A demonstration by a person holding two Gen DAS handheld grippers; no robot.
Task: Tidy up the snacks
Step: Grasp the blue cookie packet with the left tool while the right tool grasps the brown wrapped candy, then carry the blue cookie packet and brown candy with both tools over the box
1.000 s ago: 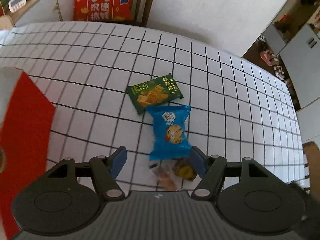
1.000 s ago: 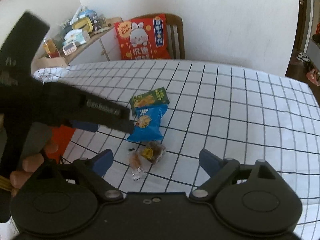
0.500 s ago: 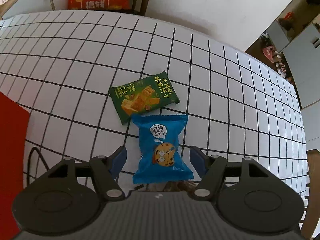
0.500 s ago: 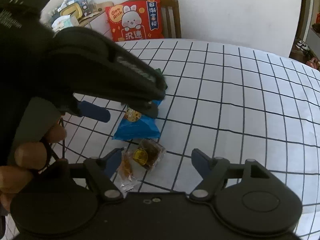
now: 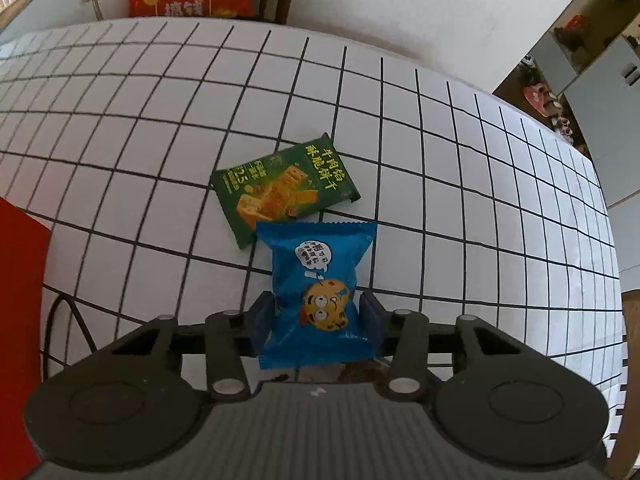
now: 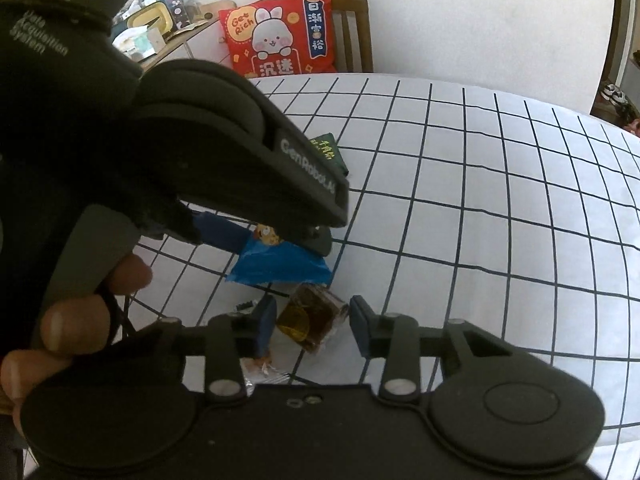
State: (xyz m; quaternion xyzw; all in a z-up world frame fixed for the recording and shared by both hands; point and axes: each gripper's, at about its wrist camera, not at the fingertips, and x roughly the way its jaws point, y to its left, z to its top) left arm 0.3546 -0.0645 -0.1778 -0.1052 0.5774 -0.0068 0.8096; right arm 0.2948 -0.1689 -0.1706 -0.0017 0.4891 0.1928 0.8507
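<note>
Counter point(image 5: 460, 168): white surface ruled with a black grid, seen in both wrist views.

Blue cookie packet point(image 5: 320, 288): laid flat near the middle of the counter, cartoon cookie printed on its face. Its near half is pressed on both sides by the blue pads of the left gripper point(image 5: 316, 318), whose fingers point(image 5: 262, 320) are drawn in narrow against it. In the right wrist view the same packet point(image 6: 280, 262) is partly covered by the body of the left gripper point(image 6: 276, 240), so the contact is confirmed only from the left wrist view.

Green cracker packet point(image 5: 286, 190): flat on the counter, just beyond the blue packet toward the far edge, its near edge touching or slightly overlapped by the blue packet's top seam. Only a corner point(image 6: 330, 154) is seen in the right wrist view.

Brown wrapped sweet point(image 6: 314, 320): clear wrapper with a yellow round label, lying on the counter between the fingers point(image 6: 360, 326) of the right gripper point(image 6: 312, 326). These fingers are held at a moderate gap, apart from the sweet on both sides; nothing is gripped.

Small clear-wrapped snack point(image 6: 262, 370): close under the right gripper's left finger, mostly hidden.

Red item point(image 5: 18, 320): at the left edge of the counter, identity not determinable.

Red rabbit cushion point(image 6: 276, 38): on a wooden chair point(image 6: 352, 28) beyond the far edge.
</note>
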